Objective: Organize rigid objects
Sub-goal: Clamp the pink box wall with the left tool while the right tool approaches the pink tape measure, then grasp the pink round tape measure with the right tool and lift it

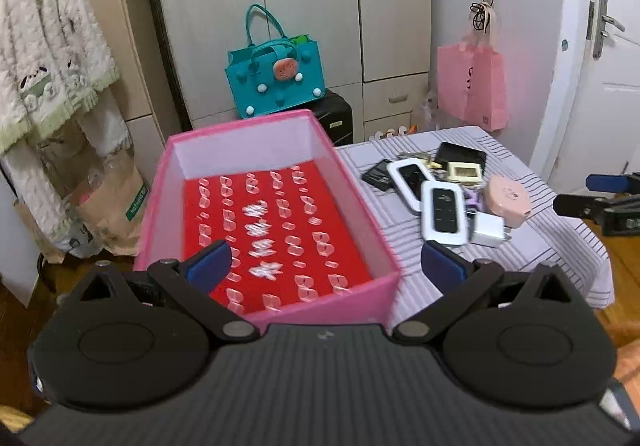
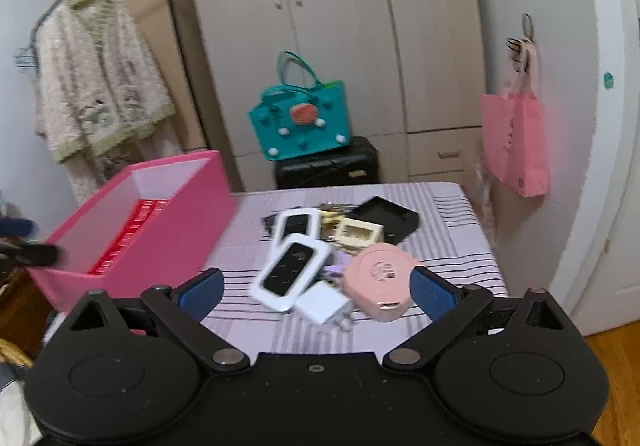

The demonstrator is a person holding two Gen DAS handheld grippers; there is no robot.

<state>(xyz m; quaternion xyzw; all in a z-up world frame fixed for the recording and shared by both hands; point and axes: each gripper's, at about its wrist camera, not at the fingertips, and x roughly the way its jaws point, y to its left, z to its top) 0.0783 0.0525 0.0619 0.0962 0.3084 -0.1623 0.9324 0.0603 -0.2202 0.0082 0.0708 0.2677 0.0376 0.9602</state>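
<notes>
Holding both tools above the table, we keep the left gripper (image 1: 326,266) spread wide with nothing between its blue pads, poised over the near end of the pink box (image 1: 362,300). That box sits on the left part of the striped tablecloth (image 1: 532,250) and has a red patterned floor (image 1: 272,230) with no loose item resting on it. Our right gripper (image 2: 316,292) is likewise wide open and has hold of nothing; it hangs just short of the clutter we mean to sort. The pile lies to the right of the box, apart from it: two white-framed devices with black faces (image 2: 290,270), one partly over the other; a white charger block (image 2: 322,302) touching the nearer one; a round pink case (image 2: 378,278) beside that; a cream-coloured frame (image 2: 356,232); and a flat black case (image 2: 386,220) at the back. Something small and purple peeks out under the heap, too hidden for us to name. Behind the table we see a teal handbag (image 1: 276,80) resting on a black suitcase (image 2: 328,164), a pink bag (image 1: 472,86) hanging on the wall, and a fleecy cardigan (image 1: 48,58) on a rack at the left.
</notes>
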